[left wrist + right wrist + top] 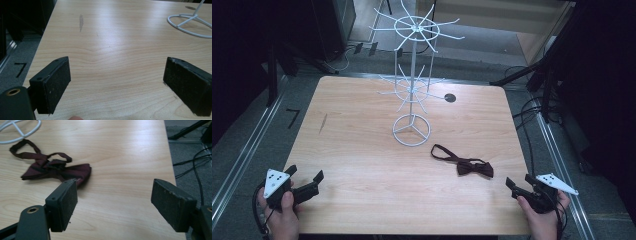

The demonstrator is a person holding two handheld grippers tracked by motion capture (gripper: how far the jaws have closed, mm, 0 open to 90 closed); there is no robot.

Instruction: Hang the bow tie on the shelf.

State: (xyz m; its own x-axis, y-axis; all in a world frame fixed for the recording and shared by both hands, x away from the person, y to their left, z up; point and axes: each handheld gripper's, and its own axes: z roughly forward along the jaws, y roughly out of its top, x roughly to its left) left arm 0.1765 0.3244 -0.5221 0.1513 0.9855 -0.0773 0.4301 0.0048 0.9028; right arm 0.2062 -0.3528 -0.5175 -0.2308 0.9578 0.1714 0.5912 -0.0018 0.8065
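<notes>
1. While held at the table's [362, 150] near left corner, left gripper [304, 181]: jaws spread wide, nothing between.
2. White wire rack [412, 131]: upright, toward the far edge.
3. Bow tie [467, 162]: flat, toward the near right corner.
4. Right gripper [518, 183]: jaws apart, empty, just beside the bow tie.

The high view looks down and forward over the whole desk [362, 150]. Each gripper view sits low, close to the desk, facing ahead between its jaws; both share the stand [190, 23] ahead.
</notes>
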